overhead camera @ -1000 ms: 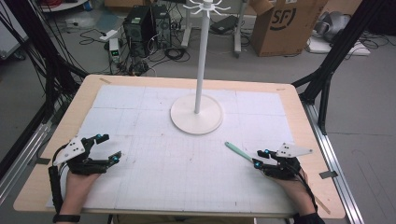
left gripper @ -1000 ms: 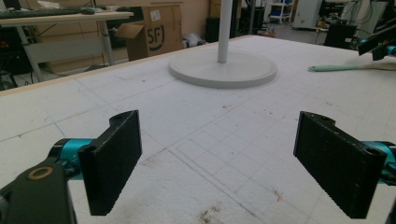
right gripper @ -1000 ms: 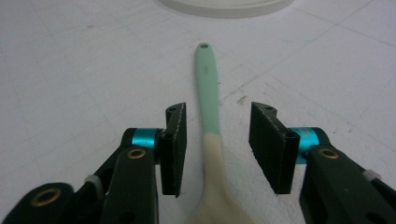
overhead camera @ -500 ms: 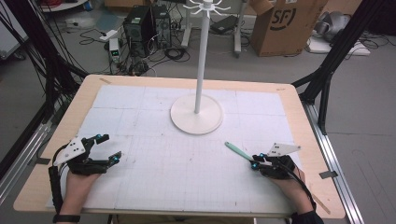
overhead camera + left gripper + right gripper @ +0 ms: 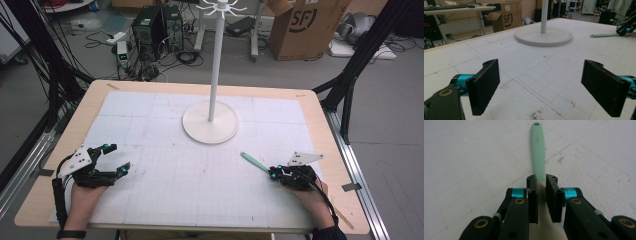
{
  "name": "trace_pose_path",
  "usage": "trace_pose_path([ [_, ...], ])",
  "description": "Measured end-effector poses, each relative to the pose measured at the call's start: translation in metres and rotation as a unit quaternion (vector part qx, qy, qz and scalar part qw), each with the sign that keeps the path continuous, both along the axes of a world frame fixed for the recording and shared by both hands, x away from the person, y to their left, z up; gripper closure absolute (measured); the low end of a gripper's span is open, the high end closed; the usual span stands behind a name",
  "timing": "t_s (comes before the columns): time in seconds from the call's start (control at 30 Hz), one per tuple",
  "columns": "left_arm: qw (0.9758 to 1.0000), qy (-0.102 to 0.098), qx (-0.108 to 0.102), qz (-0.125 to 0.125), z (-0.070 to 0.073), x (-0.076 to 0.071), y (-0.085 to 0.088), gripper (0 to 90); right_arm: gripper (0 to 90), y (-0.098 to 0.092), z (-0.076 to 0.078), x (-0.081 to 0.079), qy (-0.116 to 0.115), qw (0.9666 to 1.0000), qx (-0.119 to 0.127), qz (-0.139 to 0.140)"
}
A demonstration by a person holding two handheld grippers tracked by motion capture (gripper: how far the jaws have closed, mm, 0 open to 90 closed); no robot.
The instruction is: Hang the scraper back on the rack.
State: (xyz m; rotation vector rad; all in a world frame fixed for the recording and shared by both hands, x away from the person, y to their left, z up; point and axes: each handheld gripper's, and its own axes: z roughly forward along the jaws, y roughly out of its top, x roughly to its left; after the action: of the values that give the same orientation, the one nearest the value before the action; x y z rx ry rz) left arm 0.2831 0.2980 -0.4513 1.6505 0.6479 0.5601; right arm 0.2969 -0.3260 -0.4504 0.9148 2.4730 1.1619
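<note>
- The right gripper (image 5: 272,173) sits low over the right front part of the white gridded table mat (image 5: 165,150), held in the person's right hand (image 5: 312,200); a grey three-cornered plate (image 5: 304,158) tops it.
- Its jaws have just been closing, and in the right gripper view they stand clenched on a mint-green spatula (image 5: 538,150) with a cream-coloured lower part; the pads press on it from both sides, just where the green handle meets the cream end.
- The spatula's handle runs straight out from the right gripper (image 5: 541,192) over the mat, its far end bearing a small round hole (image 5: 536,124).
- In the high view the spatula (image 5: 254,162) lies slanted toward the middle of the table, its free end pointing up-left, near the round base of the white hanging stand (image 5: 210,122) but apart from it.
- The left gripper (image 5: 114,160) rests at the left front part of the mat in the person's left hand (image 5: 87,192), well apart from the spatula.
- In the left gripper view its two black jaws stand wide apart with bare mat between them; they are released and grasp nothing.
- That view also has the stand's base (image 5: 544,37) ahead and, at the far right, the spatula (image 5: 602,35) with the other gripper on it.
- Behind the table stand a cardboard box (image 5: 300,25) and a black computer tower (image 5: 150,27) on the floor.
</note>
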Motion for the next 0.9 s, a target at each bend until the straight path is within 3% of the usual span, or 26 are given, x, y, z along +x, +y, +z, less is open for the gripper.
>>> trace_pose_path([
  [0.1, 1.0, 0.001, -0.002, 0.0, 0.0, 0.0, 0.001, 15.9, 81.3, 0.0, 0.002, 0.0, -0.006, 1.0, 0.001, -0.002],
  [0.27, 1.0, 0.001, -0.002, 0.001, 0.0, 0.0, 0.0, 15.9, 81.3, -0.007, 0.016, 0.0, -0.017, 0.9988, 0.043, -0.011],
  [0.4, 1.0, 0.002, -0.002, 0.001, 0.0, 0.0, 0.001, 15.9, 81.3, -0.007, 0.035, 0.005, -0.019, 0.9977, 0.064, -0.012],
  [0.73, 1.0, 0.002, -0.002, 0.0, 0.0, 0.0, 0.001, 15.9, 81.3, -0.007, 0.114, 0.029, -0.037, 0.994, 0.102, -0.011],
  [0.77, 1.0, 0.002, -0.002, 0.0, 0.0, 0.0, 0.001, 15.9, 81.3, -0.007, 0.114, 0.029, -0.037, 0.994, 0.102, -0.011],
  [0.8, 1.0, 0.001, -0.002, 0.0, 0.0, 0.0, 0.001, 15.9, 81.3, -0.007, 0.131, 0.035, -0.045, 0.9935, 0.104, -0.013],
  [0.9, 1.0, 0.002, -0.002, 0.0, 0.0, 0.0, 0.001, 15.9, 81.3, -0.007, 0.154, 0.042, -0.058, 0.992, 0.112, -0.009],
])
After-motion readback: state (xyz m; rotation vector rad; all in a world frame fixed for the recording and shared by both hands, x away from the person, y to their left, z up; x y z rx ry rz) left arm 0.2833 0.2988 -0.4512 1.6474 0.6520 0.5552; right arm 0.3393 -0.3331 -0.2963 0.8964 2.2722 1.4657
